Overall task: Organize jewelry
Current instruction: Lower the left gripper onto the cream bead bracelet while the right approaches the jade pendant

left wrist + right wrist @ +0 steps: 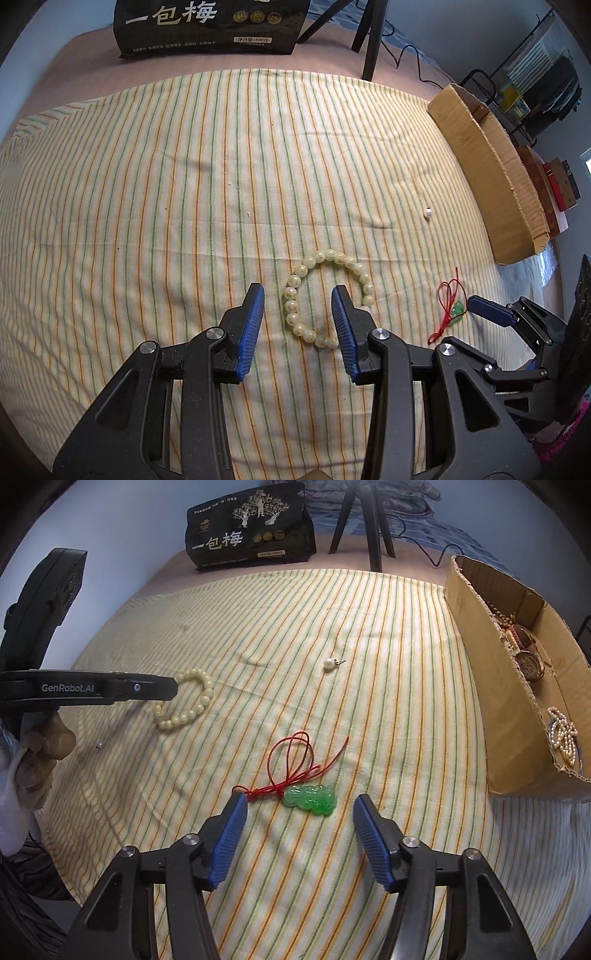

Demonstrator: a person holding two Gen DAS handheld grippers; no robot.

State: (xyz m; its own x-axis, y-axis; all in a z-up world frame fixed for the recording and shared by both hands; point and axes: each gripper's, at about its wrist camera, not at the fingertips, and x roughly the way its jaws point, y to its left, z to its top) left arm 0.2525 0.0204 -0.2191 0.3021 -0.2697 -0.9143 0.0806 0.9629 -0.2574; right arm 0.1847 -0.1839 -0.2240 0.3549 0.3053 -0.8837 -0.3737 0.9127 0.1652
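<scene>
A pale bead bracelet [325, 299] lies on the striped cloth; my left gripper [298, 300] is open with its fingers on either side of the bracelet's left half. The bracelet also shows in the right wrist view [192, 701]. A green jade pendant [310, 799] on a red cord [291, 760] lies just ahead of my open right gripper [300, 805], between its fingertips. The pendant also shows in the left wrist view [457, 308]. A single pearl earring [328, 664] lies farther back on the cloth.
An open cardboard box [476, 657] at the right holds a pearl strand [563, 734], a watch and beads. A black snack bag [251, 528] and tripod legs [373, 520] stand at the back. A tiny bead [98, 744] lies near the left edge.
</scene>
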